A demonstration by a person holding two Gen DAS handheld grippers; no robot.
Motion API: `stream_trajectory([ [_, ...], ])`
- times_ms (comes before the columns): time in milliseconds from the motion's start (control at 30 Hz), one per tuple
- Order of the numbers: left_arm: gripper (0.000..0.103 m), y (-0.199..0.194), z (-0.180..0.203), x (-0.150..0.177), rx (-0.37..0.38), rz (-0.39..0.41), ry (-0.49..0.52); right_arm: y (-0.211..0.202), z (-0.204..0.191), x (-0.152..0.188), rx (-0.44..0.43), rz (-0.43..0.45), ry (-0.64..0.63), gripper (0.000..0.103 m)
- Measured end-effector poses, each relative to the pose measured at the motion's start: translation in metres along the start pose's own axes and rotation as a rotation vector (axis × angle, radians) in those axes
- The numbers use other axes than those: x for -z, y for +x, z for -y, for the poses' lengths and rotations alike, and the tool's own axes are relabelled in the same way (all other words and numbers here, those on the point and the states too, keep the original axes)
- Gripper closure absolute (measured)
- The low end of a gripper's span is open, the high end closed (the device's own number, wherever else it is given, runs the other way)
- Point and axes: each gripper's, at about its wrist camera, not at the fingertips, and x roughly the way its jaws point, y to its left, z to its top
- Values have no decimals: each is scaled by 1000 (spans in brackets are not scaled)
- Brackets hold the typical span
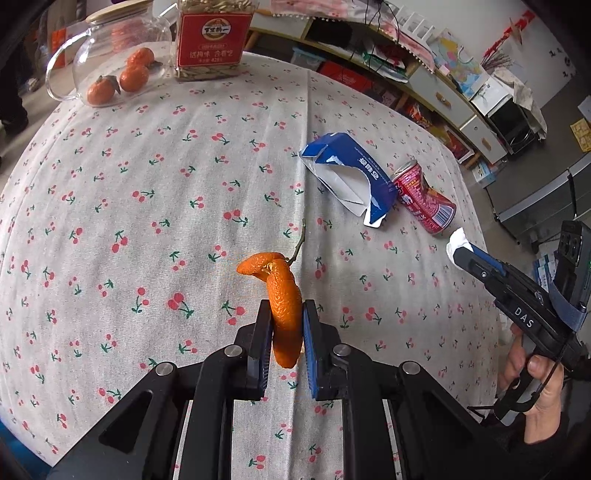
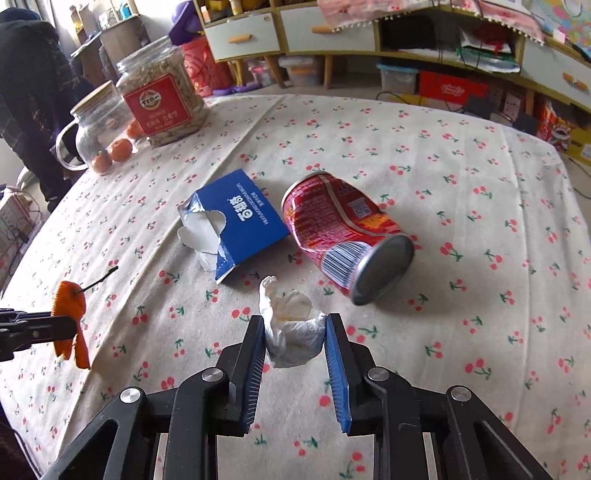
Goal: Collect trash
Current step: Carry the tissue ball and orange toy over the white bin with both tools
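My left gripper (image 1: 286,314) is shut on an orange peel (image 1: 282,299) with a stem, held above the cherry-print tablecloth (image 1: 147,221). It also shows at the left of the right wrist view, the peel (image 2: 68,310) hanging from it. My right gripper (image 2: 295,325) is shut on a crumpled white tissue (image 2: 291,328), held above the cloth; the tissue (image 1: 456,242) also shows in the left wrist view. A torn blue carton (image 2: 240,221) and a dented red can (image 2: 343,232) lie on their sides beyond it, the carton (image 1: 351,173) and the can (image 1: 423,197) at the right in the left wrist view.
At the far end stand a glass jug (image 1: 99,55), three small mandarins (image 1: 133,77) and a jar of seeds with a red label (image 1: 212,37). Shelving and drawers (image 2: 332,33) line the wall behind. The table edge (image 1: 476,221) runs close past the can.
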Motion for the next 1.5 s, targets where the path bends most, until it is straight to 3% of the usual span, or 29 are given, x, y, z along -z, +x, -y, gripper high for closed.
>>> stream_trajectory([
  [433, 87, 7, 48, 2, 24, -4, 81, -65, 45, 27, 27, 73, 73, 75],
  [867, 87, 21, 129, 17, 76, -18, 208, -132, 115, 75, 92, 141, 185, 75],
  [1333, 87, 58, 256, 33, 137, -71, 391, -183, 246, 142, 218, 142, 512, 73],
  [1500, 87, 74, 302, 39, 162, -87, 450, -183, 274, 157, 226, 92, 593, 65],
])
